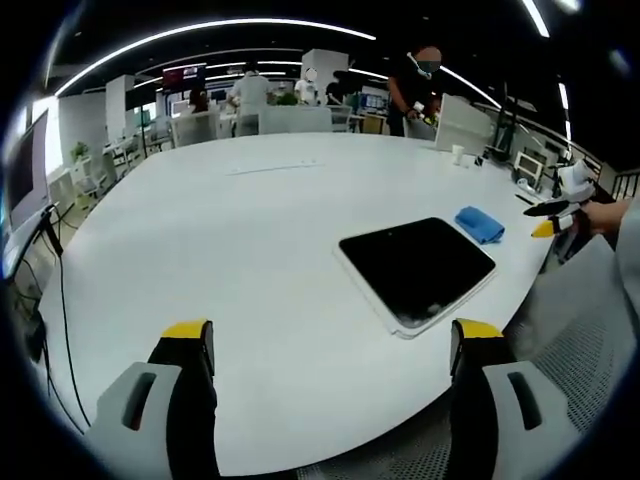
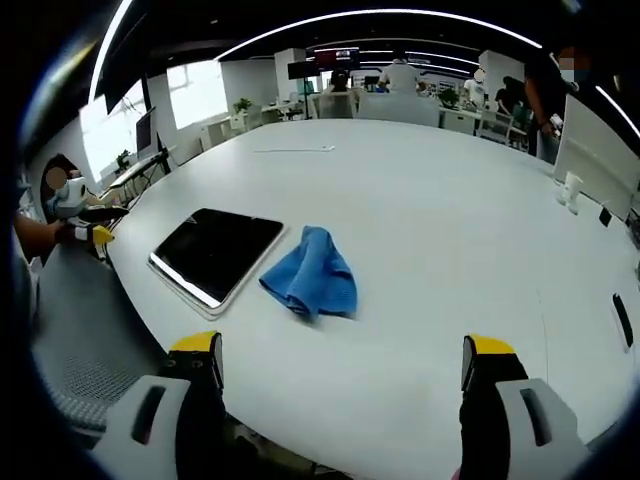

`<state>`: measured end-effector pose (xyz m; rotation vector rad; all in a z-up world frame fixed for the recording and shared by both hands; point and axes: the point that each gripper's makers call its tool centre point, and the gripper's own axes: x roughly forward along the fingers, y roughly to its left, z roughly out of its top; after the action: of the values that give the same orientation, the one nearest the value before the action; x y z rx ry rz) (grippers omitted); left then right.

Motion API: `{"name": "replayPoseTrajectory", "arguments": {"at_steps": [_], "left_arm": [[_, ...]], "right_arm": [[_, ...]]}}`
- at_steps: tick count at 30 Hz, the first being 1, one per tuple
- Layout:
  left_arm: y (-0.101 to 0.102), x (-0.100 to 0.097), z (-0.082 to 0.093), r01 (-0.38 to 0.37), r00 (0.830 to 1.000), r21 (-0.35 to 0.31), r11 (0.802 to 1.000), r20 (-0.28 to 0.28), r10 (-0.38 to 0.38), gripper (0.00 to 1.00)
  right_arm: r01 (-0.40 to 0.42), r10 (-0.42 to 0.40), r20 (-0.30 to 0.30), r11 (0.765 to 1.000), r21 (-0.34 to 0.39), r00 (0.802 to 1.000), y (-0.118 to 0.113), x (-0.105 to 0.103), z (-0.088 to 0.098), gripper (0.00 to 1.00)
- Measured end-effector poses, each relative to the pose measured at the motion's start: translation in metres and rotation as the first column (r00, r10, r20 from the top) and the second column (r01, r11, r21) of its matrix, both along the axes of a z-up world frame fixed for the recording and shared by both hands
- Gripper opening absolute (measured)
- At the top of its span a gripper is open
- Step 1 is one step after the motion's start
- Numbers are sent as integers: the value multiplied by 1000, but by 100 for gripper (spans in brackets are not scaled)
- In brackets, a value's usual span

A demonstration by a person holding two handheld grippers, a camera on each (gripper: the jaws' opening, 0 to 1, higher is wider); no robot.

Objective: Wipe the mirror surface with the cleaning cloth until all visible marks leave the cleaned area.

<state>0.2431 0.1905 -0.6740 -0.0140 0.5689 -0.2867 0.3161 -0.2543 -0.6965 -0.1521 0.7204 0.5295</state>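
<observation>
The left gripper point(image 1: 332, 345) was wide open, its two yellow-tipped jaws standing far apart and holding nothing, hovering over the near edge of the white table point(image 1: 250, 230). In the right gripper view it came in from the left, beside the table's edge, with a hand on it. The right gripper point(image 2: 340, 360) was likewise spread wide and empty, poised above the table's rim and touching nothing. In the left gripper view it showed small at the far right, off the table's edge, its yellow tip just visible.

Ahead of the left gripper lay the mirror point(image 1: 417, 267), a dark rectangular panel in a pale frame, flat on the table near the edge. In the left gripper view its long axis ran from lower right up toward the left; in the right gripper view the mirror point(image 2: 218, 254) ran from near left to far right. Its surface looked dark, and any marks on it were too small to tell.

The blue cloth point(image 2: 312, 272) lay crumpled on the table just beside the mirror, on the right gripper's side, apart from both grippers.

Farther off, people stood among desks and screens.
</observation>
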Motion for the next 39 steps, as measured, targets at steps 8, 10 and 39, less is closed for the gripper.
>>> {"name": "replayPoseTrajectory", "arguments": {"at_steps": [8, 10, 39], "left_arm": [[-3, -2, -3, 13, 1000, -4, 1000, -19, -13, 99], [-3, -3, -3, 17, 1000, -1, 1000, -22, -17, 99], [-5, 0, 0, 25, 1000, -20, 999, -5, -25, 99]], "right_arm": [[2, -2, 1, 1000, 4, 1000, -1, 2, 2, 98], [-1, 1, 6, 1000, 12, 1000, 1, 3, 4, 98], [28, -28, 5, 998, 49, 1000, 8, 5, 10, 98]]}}
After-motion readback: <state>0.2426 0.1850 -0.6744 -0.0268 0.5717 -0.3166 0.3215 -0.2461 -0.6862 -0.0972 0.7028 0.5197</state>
